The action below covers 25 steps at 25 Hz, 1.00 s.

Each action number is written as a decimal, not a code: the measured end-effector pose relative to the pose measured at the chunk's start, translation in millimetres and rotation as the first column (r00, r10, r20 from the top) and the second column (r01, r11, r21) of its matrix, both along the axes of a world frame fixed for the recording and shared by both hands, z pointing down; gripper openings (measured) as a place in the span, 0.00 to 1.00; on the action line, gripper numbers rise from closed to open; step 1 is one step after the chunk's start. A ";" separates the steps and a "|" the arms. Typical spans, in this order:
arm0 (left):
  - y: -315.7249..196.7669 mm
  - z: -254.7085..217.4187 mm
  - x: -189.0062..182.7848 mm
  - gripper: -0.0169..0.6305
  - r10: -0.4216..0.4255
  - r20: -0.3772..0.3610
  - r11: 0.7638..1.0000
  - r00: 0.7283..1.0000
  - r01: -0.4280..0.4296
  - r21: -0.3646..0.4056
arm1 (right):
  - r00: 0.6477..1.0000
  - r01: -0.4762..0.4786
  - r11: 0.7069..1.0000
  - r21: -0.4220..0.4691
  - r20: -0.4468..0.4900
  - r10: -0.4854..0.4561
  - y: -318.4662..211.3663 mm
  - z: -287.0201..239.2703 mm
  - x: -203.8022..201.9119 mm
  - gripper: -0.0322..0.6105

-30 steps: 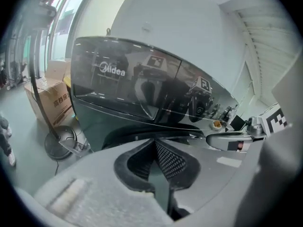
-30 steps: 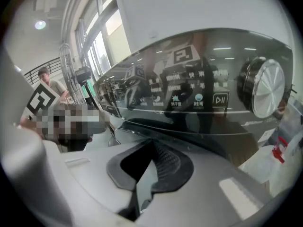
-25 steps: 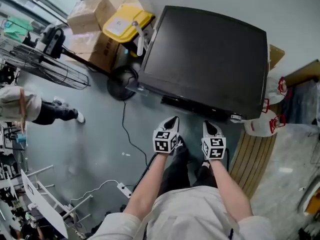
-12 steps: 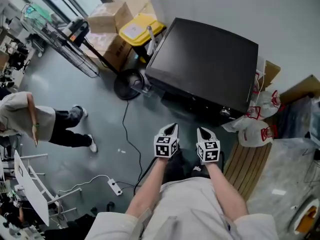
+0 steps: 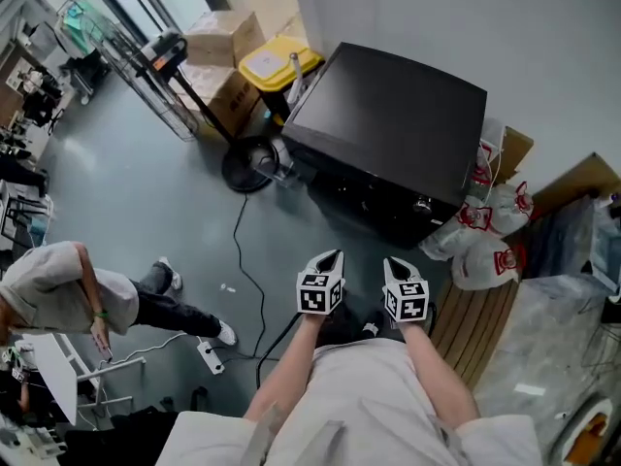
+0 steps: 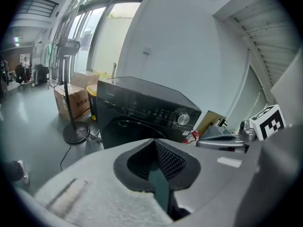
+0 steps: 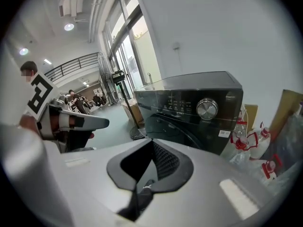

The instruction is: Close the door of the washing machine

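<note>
The black washing machine stands against the white wall, a step ahead of me. Its round front door looks flush with the dark front, below the control panel and silver knob. My left gripper and right gripper hang side by side in the air, short of the machine and touching nothing. Both point at its front. The left gripper's jaws are pressed together with nothing between them. The right gripper's jaws are likewise shut and empty.
A standing fan's round base and cable lie left of the machine, with cardboard boxes and a yellow bin behind. White bags with red print and a slatted wooden board are on the right. A person bends at far left.
Both grippers have drawn back from the machine's front and risen, still shut. The machine now sits farther off in the head view. The person at left has shifted lower in the frame.
</note>
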State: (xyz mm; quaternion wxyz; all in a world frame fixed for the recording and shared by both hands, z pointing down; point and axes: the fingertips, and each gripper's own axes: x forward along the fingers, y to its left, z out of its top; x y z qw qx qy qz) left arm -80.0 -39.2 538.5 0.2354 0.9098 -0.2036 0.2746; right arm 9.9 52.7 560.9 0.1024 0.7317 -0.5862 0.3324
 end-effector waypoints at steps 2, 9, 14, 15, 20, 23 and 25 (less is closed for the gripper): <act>10.4 -2.3 -2.7 0.04 0.002 -0.007 1.000 1.000 -0.002 0.007 | 1.000 0.000 1.000 0.004 0.003 0.000 10.9 -1.0 -0.2 0.05; 31.9 -2.1 -11.2 0.04 -0.009 -0.012 1.000 1.000 0.009 0.006 | 1.000 -0.006 1.000 0.030 0.014 0.005 30.3 -6.6 0.0 0.05; 36.4 -2.7 -20.4 0.04 -0.026 -0.006 1.000 1.000 0.026 -0.003 | 1.000 0.009 0.999 0.036 0.015 -0.010 36.0 -10.4 -7.0 0.05; 36.9 -2.3 -21.7 0.04 -0.031 -0.007 1.000 0.999 0.031 -0.005 | 1.000 0.014 0.999 0.036 0.013 -0.015 37.1 -10.1 -8.3 0.05; 39.7 3.0 -22.2 0.04 -0.040 -0.007 0.999 0.999 0.040 -0.015 | 1.000 0.026 0.999 0.038 0.006 -0.026 42.1 -8.4 -8.3 0.05; 40.4 2.9 -19.8 0.04 -0.041 -0.006 0.999 0.999 0.041 -0.018 | 1.000 0.016 0.999 0.041 0.007 -0.016 44.7 -9.6 -4.5 0.05; 41.3 3.3 -17.6 0.04 -0.042 -0.004 0.999 0.999 0.042 -0.019 | 1.000 0.012 0.999 0.038 0.008 -0.012 46.8 -8.6 -1.8 0.05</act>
